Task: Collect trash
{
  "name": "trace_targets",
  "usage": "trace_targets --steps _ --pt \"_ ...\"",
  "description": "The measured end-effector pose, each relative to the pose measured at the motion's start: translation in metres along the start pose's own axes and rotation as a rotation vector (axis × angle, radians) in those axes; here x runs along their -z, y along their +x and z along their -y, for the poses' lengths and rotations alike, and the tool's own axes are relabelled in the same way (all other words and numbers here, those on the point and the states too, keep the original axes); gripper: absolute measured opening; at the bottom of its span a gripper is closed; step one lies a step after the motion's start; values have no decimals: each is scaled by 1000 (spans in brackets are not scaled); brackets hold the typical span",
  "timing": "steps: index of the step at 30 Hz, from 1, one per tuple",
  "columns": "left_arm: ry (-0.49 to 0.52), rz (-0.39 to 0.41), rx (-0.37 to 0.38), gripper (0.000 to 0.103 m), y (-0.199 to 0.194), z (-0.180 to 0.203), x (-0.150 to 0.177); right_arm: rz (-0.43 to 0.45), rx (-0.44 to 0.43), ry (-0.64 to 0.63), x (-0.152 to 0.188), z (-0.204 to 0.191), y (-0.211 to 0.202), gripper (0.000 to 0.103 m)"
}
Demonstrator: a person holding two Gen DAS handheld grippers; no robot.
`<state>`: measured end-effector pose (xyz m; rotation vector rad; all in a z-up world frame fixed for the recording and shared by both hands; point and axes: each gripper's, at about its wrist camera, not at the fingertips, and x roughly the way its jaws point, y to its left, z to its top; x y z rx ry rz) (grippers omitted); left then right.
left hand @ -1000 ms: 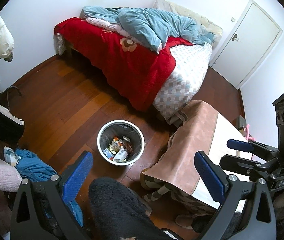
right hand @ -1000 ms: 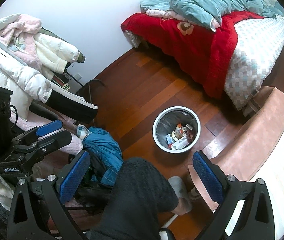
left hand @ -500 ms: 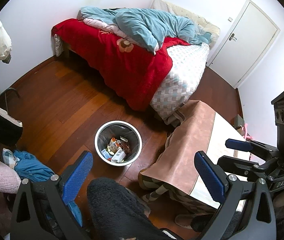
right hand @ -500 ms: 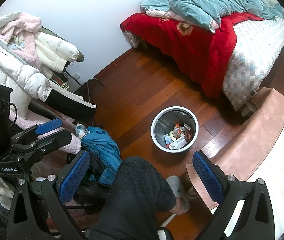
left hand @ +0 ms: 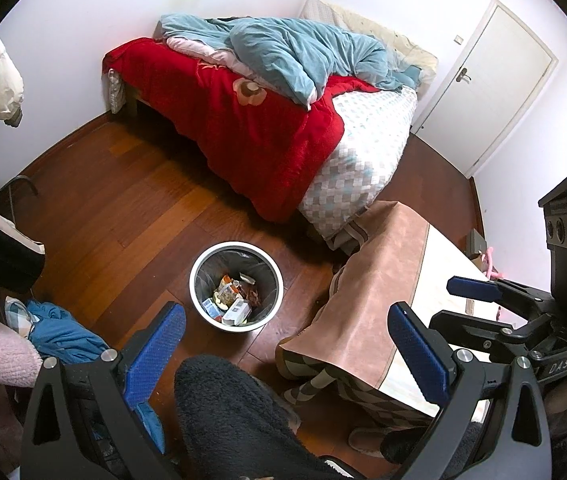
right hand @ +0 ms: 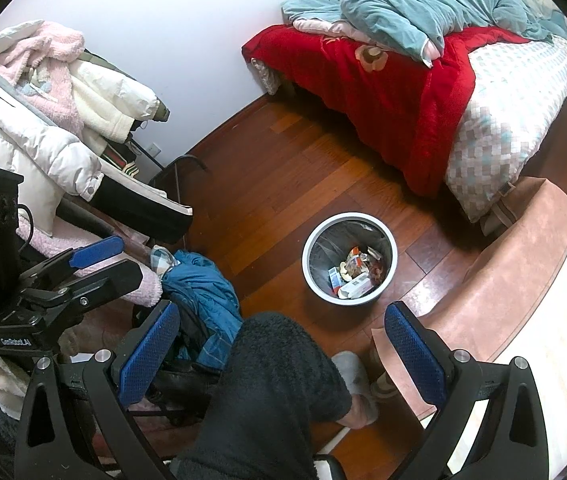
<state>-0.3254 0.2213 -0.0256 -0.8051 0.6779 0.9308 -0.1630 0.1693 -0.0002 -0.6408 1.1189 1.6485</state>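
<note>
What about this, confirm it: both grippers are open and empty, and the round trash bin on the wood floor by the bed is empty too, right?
One part is wrong. The trash bin is not empty: the left wrist view shows packaging and wrappers in its bottom, and the right wrist view shows the same. The rest holds: the left gripper and right gripper are both open and hold nothing, and the bin stands on the wood floor by the bed.

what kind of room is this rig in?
A lived-in bedroom, most likely: a bed with a red blanket and rumpled teal duvet, coats piled at one side, and a part-filled wastebasket on the wood floor.
</note>
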Motion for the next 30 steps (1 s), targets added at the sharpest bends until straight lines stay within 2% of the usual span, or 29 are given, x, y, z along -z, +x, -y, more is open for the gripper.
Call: trace_targets --steps 30 --pt "-2 9 6 103 -4 -3 1 -2 1 -10 5 -3 -4 103"
